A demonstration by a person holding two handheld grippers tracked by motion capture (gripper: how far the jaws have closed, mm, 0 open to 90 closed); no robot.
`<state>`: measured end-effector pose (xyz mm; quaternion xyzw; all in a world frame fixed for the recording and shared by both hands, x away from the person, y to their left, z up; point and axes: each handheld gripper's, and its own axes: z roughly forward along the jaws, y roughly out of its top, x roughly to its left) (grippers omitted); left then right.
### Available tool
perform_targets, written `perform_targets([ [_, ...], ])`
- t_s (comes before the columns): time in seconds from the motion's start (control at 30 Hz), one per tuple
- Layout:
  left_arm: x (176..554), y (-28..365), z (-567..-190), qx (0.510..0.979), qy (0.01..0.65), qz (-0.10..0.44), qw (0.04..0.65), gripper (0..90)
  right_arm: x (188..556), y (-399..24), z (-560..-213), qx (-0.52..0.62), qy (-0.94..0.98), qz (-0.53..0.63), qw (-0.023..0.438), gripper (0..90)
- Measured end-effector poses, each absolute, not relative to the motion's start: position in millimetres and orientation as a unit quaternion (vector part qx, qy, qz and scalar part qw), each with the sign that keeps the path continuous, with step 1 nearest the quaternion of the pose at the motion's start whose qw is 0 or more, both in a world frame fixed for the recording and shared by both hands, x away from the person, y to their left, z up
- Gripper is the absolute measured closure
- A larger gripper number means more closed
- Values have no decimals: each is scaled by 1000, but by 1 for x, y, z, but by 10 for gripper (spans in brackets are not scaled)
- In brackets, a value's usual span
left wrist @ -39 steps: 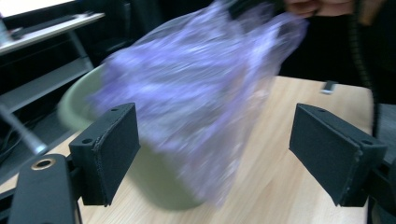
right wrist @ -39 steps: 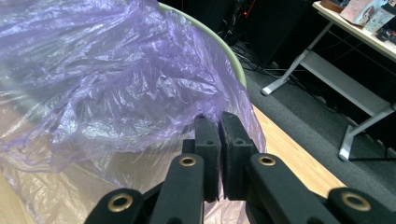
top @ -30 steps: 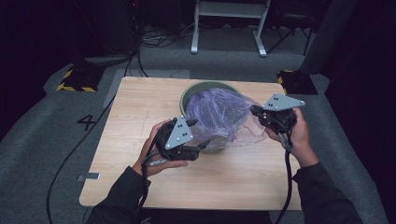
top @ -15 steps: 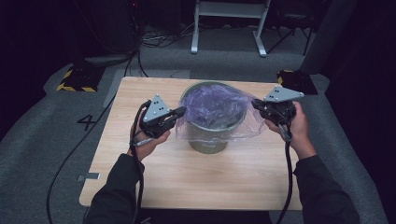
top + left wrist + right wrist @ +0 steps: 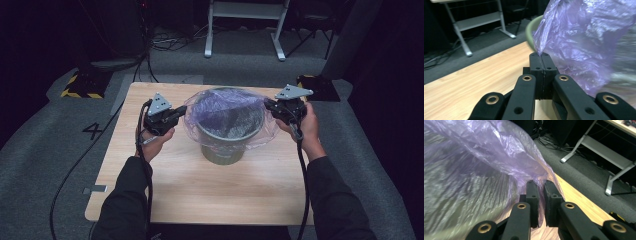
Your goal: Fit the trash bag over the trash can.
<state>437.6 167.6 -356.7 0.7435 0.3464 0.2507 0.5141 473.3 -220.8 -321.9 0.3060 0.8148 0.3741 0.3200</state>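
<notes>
Purple plastic bag (image 5: 225, 107) draped over green bin (image 5: 223, 145) mid-desk (image 5: 165, 190), left tongs (image 5: 181, 109) clamped on its left edge, right tongs (image 5: 267, 105) nearly closed, pinching its right edge

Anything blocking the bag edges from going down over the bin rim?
Nothing visible. Left gripper and right gripper each pinch the bag at opposite sides of the bin; bare table surrounds it.
</notes>
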Motion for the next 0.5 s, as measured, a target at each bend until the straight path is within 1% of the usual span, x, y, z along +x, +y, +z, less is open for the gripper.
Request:
perform_targets([
  [0.1, 446, 169, -362, 741, 356, 252, 511, 897, 479, -220, -322, 313, 813, 376, 316, 843],
  [0.2, 453, 171, -370, 740, 367, 239, 511, 897, 485, -220, -323, 322, 809, 384, 308, 820],
  [0.33, 462, 172, -380, 747, 379, 231, 494, 898, 492, -220, -325, 338, 801, 396, 297, 789],
  [0.4, 465, 172, -383, 750, 385, 235, 484, 898, 494, -220, -326, 346, 795, 400, 297, 729],
  [0.47, 468, 173, -388, 750, 391, 231, 480, 898, 496, -221, -327, 359, 786, 410, 293, 637],
  [0.5, 468, 173, -388, 750, 391, 231, 480, 898, 496, -221, -327, 359, 786, 410, 293, 637],
])
